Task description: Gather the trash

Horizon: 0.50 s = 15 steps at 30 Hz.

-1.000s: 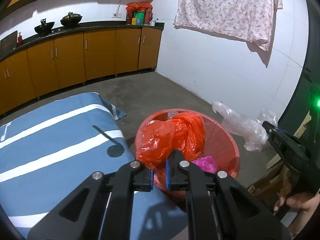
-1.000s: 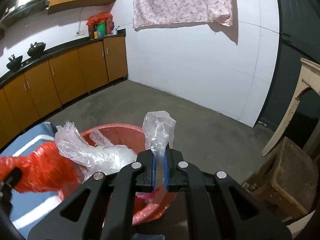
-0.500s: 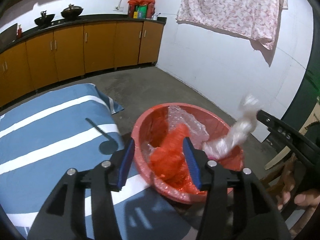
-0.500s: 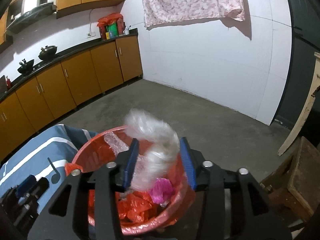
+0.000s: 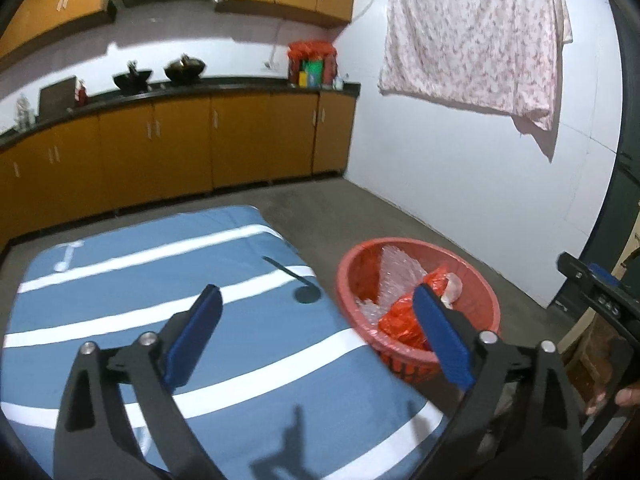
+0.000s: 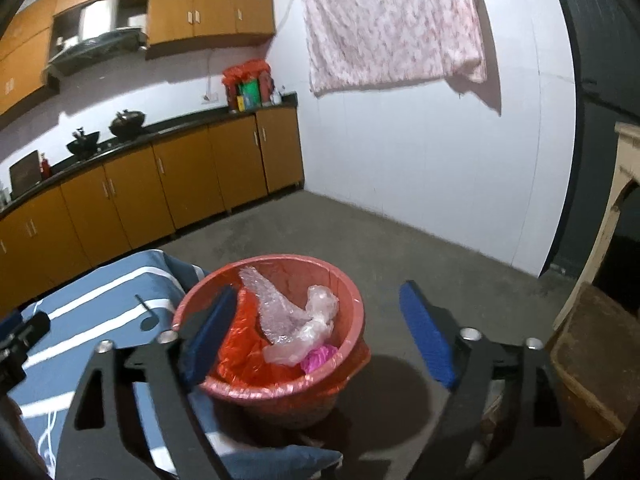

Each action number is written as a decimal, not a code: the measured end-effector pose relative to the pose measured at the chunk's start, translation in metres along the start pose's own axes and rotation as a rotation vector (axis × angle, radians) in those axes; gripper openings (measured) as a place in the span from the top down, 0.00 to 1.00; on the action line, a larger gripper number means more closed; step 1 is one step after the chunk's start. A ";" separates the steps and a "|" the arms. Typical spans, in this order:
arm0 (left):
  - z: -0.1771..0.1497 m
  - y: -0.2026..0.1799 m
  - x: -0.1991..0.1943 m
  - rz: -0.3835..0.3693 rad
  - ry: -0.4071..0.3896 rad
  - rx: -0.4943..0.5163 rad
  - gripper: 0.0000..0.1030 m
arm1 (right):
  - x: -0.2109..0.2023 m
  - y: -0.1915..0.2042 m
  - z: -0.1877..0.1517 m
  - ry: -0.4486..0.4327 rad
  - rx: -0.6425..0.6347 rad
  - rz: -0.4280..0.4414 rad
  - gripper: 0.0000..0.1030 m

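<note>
Left gripper (image 5: 316,332) and right gripper (image 6: 316,330): jaws have just been opening, now spread wide, nothing between them. Red plastic bag (image 6: 244,356) and clear plastic bag (image 6: 308,324) lie inside the red basin (image 6: 352,300), beside the blue striped mattress (image 5: 140,280). Farther off, orange cabinets (image 5: 180,148).

Left gripper (image 5: 316,336), right gripper (image 6: 316,330): jaws just opened, empty.

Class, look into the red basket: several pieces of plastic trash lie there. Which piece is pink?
The small crumpled pink bag, low against the red basket's near wall. The others are an orange-red bag and clear plastic.
</note>
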<state>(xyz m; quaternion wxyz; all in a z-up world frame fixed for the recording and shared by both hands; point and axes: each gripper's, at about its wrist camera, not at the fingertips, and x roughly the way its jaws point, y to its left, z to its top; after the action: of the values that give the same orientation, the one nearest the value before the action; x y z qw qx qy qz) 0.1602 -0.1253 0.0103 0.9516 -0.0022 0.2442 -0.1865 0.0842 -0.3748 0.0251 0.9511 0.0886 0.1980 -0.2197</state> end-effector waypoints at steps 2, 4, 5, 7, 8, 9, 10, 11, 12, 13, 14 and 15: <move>-0.004 0.006 -0.017 0.026 -0.021 0.010 0.04 | -0.025 0.005 -0.006 -0.065 -0.024 -0.010 0.02; -0.011 0.013 -0.036 0.059 -0.032 0.019 0.04 | -0.045 0.013 -0.012 -0.107 -0.048 -0.016 0.02; -0.014 0.018 -0.045 0.077 -0.036 0.019 0.04 | -0.052 0.017 -0.015 -0.115 -0.058 -0.019 0.02; -0.022 0.024 -0.061 0.109 -0.037 0.016 0.04 | -0.066 0.022 -0.020 -0.125 -0.071 -0.004 0.02; -0.026 0.028 -0.069 0.126 -0.033 0.012 0.04 | -0.072 0.025 -0.022 -0.126 -0.075 0.009 0.02; -0.030 0.031 -0.075 0.140 -0.032 0.008 0.04 | -0.078 0.029 -0.025 -0.125 -0.083 0.017 0.02; -0.035 0.035 -0.083 0.160 -0.034 0.003 0.04 | -0.083 0.032 -0.029 -0.124 -0.091 0.022 0.02; -0.039 0.038 -0.091 0.175 -0.036 0.001 0.04 | -0.088 0.036 -0.032 -0.121 -0.102 0.028 0.02; -0.042 0.040 -0.097 0.187 -0.037 0.001 0.04 | -0.093 0.039 -0.036 -0.117 -0.111 0.036 0.02; -0.045 0.042 -0.104 0.201 -0.038 0.003 0.04 | -0.097 0.042 -0.039 -0.114 -0.118 0.044 0.02; -0.048 0.044 -0.109 0.208 -0.039 0.003 0.04 | -0.101 0.044 -0.042 -0.112 -0.124 0.048 0.02; -0.051 0.045 -0.116 0.218 -0.042 0.005 0.04 | -0.104 0.047 -0.045 -0.107 -0.129 0.054 0.02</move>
<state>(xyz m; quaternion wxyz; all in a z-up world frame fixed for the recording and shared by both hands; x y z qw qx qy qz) 0.0582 -0.0375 0.0149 0.9712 0.0227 0.2226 -0.0823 0.0046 -0.2813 0.0315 0.9697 0.0206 0.1583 -0.1851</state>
